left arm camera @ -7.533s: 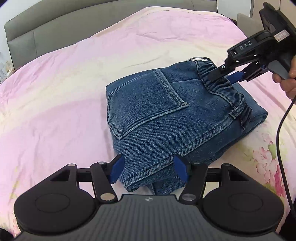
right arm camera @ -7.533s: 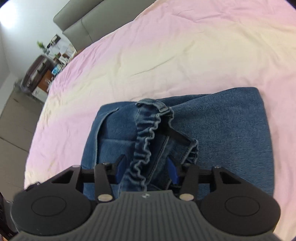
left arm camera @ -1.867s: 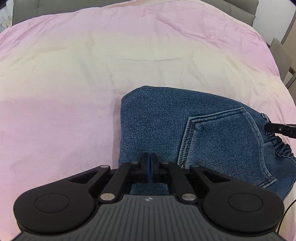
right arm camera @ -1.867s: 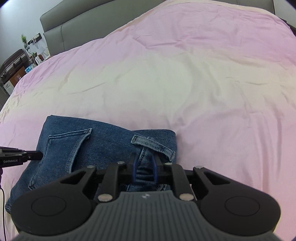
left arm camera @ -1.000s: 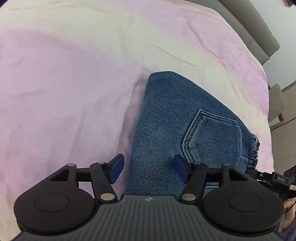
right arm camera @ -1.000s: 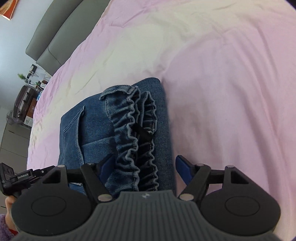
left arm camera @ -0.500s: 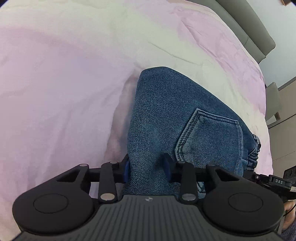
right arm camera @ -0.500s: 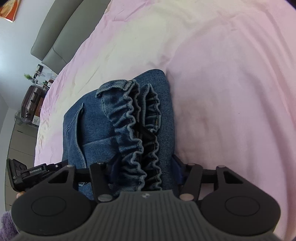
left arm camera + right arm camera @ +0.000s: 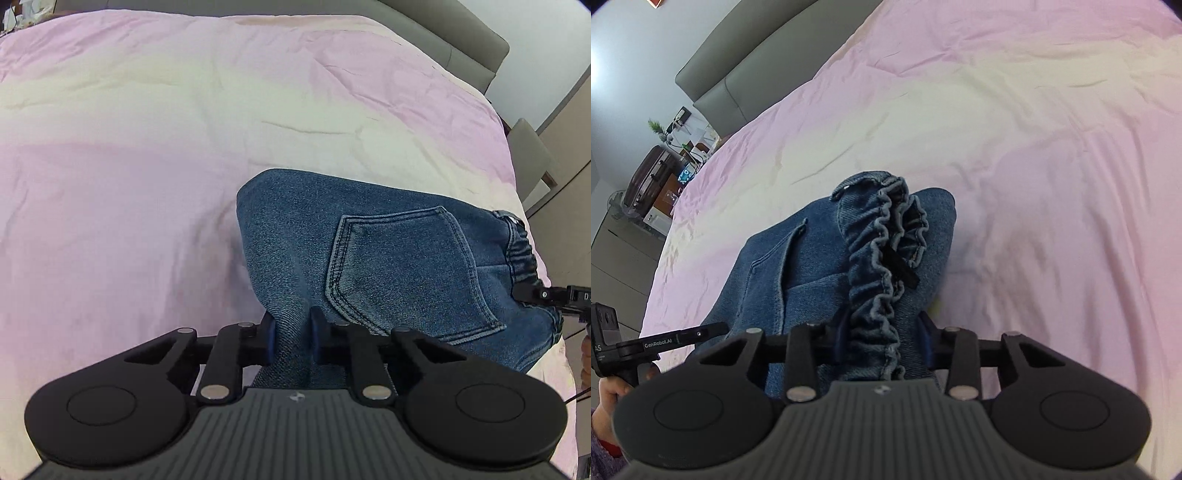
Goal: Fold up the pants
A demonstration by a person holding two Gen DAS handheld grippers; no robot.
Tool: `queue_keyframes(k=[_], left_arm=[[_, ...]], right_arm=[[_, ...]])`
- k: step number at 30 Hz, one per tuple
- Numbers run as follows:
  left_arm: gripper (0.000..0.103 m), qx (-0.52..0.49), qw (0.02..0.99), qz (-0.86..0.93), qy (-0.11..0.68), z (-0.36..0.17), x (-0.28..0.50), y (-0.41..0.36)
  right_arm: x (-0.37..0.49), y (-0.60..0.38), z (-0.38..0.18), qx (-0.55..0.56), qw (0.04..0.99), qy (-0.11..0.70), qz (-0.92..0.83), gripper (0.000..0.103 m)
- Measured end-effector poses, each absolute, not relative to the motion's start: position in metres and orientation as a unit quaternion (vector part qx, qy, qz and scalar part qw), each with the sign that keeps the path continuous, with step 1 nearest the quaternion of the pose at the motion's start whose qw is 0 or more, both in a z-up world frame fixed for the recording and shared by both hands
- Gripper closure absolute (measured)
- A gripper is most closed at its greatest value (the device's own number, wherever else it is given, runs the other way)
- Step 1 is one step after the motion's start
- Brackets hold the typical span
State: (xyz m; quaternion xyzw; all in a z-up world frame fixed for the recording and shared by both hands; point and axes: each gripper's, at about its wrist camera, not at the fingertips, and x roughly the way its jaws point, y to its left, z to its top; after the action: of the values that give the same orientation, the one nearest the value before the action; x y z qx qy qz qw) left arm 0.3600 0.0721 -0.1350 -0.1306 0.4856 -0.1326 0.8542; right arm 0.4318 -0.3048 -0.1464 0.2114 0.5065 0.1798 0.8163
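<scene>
The folded blue jeans [image 9: 388, 251] lie in a thick bundle on the pink bed, back pocket up. My left gripper [image 9: 291, 338] is shut on the folded edge of the bundle nearest me. My right gripper [image 9: 884, 341] is shut on the opposite end, around the ruffled elastic waistband [image 9: 882, 258] and the layers under it. The jeans [image 9: 798, 266] look raised at both held ends. The right gripper's tip [image 9: 546, 295] shows at the waistband in the left wrist view; the left gripper's finger [image 9: 683, 338] shows at the far left in the right wrist view.
The pink and cream bedsheet [image 9: 184, 129] spreads around the jeans. A grey headboard [image 9: 746, 70] runs along the far side. A suitcase and cluttered furniture [image 9: 653, 173] stand beyond the bed's corner. A grey chair [image 9: 532, 155] stands off the bed's right side.
Both grippers were open a second ago and have closed on the two ends of the folded jeans. The bundle has risen slightly off the sheet and both views have tilted.
</scene>
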Motion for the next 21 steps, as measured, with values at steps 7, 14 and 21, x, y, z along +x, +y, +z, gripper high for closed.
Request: queue_keyframes(k=[7,14,21], left_arm=[[0.084,-0.124,0.874,-0.113,0.455,-0.091,0.31,0.128],[0.084,-0.078,0.887,-0.093,0.446,-0.042,0.277,0.194],[0.084,-0.04,0.894,-0.068,0.44,-0.009,0.279,0.258]], right_arm=[[0.392,-0.253,-0.102,0.207,0.82,0.487,0.218,0.069],[0.363,-0.179,-0.078,0.229,0.808,0.477,0.261,0.069],[0.348,-0.095,-0.077,0.27,0.794,0.46,0.293,0.069]])
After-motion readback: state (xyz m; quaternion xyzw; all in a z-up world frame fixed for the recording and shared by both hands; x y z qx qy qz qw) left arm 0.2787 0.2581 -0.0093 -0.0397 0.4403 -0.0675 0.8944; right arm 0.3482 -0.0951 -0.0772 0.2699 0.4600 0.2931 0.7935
